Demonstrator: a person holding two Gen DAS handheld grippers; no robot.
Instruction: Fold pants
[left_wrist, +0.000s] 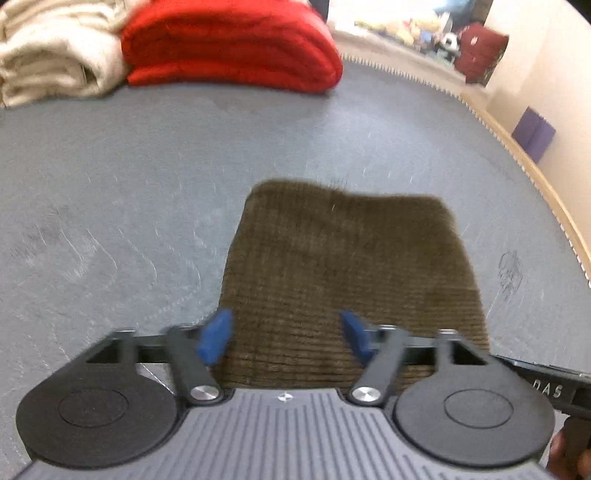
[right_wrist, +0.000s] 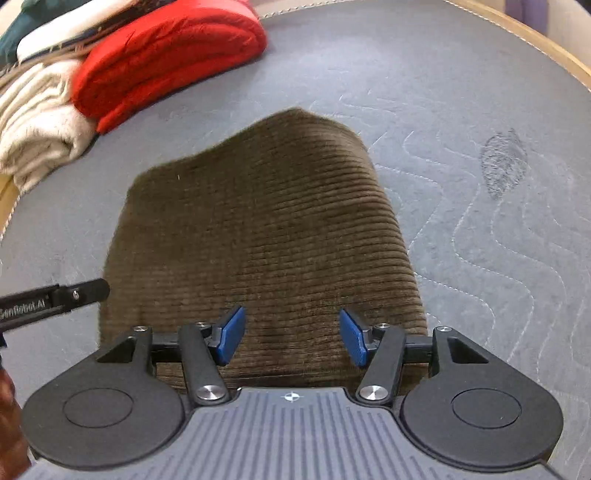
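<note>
Now both tools (left_wrist: 286, 338) (right_wrist: 291, 336) gape wide above folded pants (right_wrist: 258, 236), mattress (right_wrist: 461, 92) bare around.

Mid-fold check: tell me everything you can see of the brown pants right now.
The brown pants look like ribbed corduroy, dark olive-brown, folded into a compact, roughly rectangular bundle with a rounded far edge. They lie flat on the grey quilted mattress, apart from the red and cream folded piles. Neither pair of open blue pads appears to grip them; their near edge is hidden behind the tools.
</note>
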